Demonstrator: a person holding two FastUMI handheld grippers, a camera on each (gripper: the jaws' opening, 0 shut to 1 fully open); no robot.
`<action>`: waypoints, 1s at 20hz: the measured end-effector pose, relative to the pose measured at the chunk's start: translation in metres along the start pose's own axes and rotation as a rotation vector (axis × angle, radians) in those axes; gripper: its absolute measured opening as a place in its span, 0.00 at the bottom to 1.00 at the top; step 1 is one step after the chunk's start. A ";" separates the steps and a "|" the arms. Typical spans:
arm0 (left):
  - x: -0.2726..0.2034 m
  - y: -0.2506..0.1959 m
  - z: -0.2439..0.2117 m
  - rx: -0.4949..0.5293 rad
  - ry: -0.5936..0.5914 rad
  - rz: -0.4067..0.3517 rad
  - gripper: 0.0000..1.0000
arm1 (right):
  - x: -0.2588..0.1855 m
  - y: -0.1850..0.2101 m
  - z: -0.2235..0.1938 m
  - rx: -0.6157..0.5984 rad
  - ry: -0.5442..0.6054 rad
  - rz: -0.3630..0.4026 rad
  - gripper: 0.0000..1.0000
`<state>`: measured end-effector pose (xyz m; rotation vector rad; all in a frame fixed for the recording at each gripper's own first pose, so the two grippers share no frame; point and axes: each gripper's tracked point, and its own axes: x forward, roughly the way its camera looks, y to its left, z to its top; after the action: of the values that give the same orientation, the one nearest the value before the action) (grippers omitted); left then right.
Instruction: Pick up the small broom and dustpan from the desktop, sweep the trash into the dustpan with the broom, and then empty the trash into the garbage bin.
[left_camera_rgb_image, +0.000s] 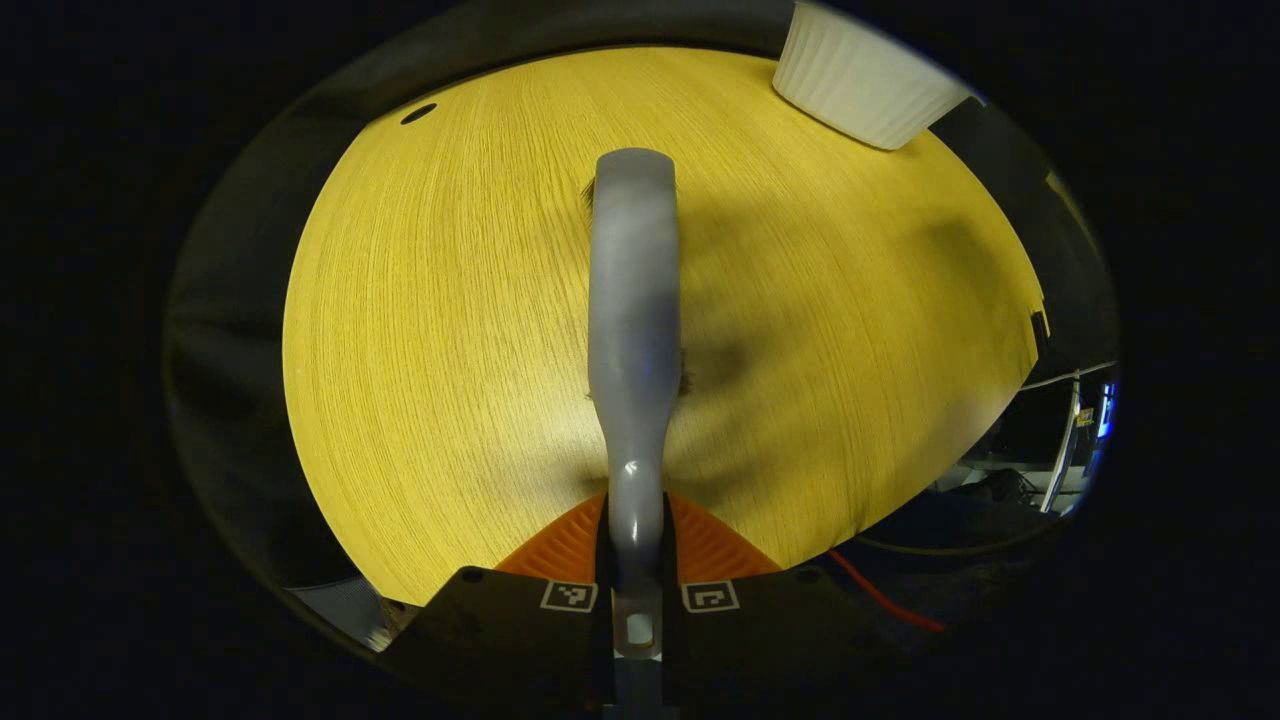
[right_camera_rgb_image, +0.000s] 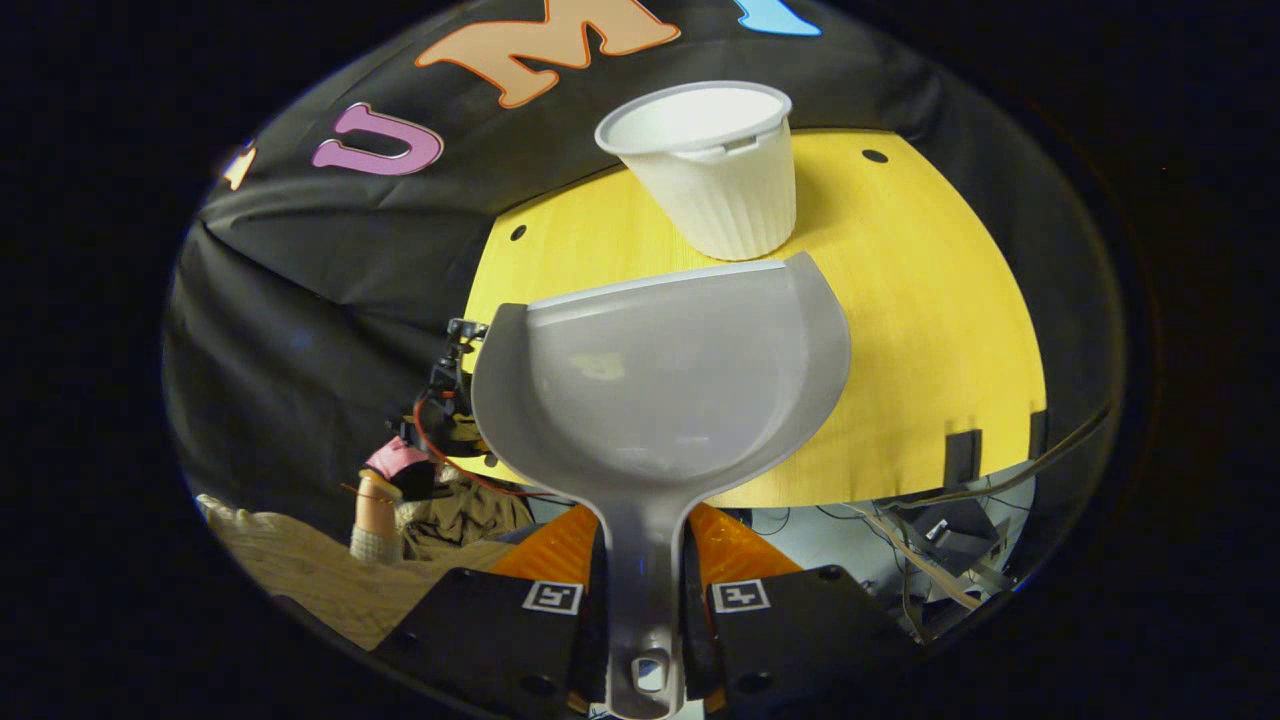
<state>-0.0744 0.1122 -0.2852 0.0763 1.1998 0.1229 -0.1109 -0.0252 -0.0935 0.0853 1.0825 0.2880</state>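
My left gripper (left_camera_rgb_image: 636, 580) has its fingers closed on the narrow end of the broom (left_camera_rgb_image: 633, 320) handle, both sides pressing it. The broom runs straight ahead from the fingers, over the yellow surface (left_camera_rgb_image: 420, 330); dark bristles show at either edge of the broom head, facing down toward the surface. I cannot tell whether the bristles touch it.

My right gripper (right_camera_rgb_image: 645, 600) has its fingers closed on the dustpan (right_camera_rgb_image: 660, 390) handle, near the hanging hole at its end. The pan extends forward from the fingers with its open side up and its front lip pointing toward the garbage bin (right_camera_rgb_image: 715, 170). The bin stands upright on the far part of the surface, beyond the pan's lip. Whether the pan is above the surface or resting on it cannot be judged from this angle.

Handling notes, as judgement:
- Both tools appear to be light, stiff moulded plastic, likely smooth; grip only the handles, firmly enough to prevent twisting.
- The bristles are the only soft part and will flex under load.
- The bin looks thin-walled and light; a knock from the pan could tip it.

I see no trash on the visible surface, and a faint pale patch in the pan cannot be identified
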 end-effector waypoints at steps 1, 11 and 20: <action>0.000 0.000 -0.001 0.001 0.002 0.003 0.17 | 0.021 -0.006 0.000 -0.006 -0.002 -0.026 0.33; 0.000 0.001 0.000 0.006 -0.004 0.024 0.16 | 0.194 -0.024 0.000 0.011 -0.037 -0.123 0.33; 0.002 -0.001 0.002 0.003 -0.030 0.041 0.18 | 0.227 -0.033 0.000 -0.030 -0.121 -0.148 0.39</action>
<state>-0.0715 0.1116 -0.2865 0.1051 1.1687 0.1555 -0.0055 0.0048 -0.2948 -0.0049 0.9583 0.1636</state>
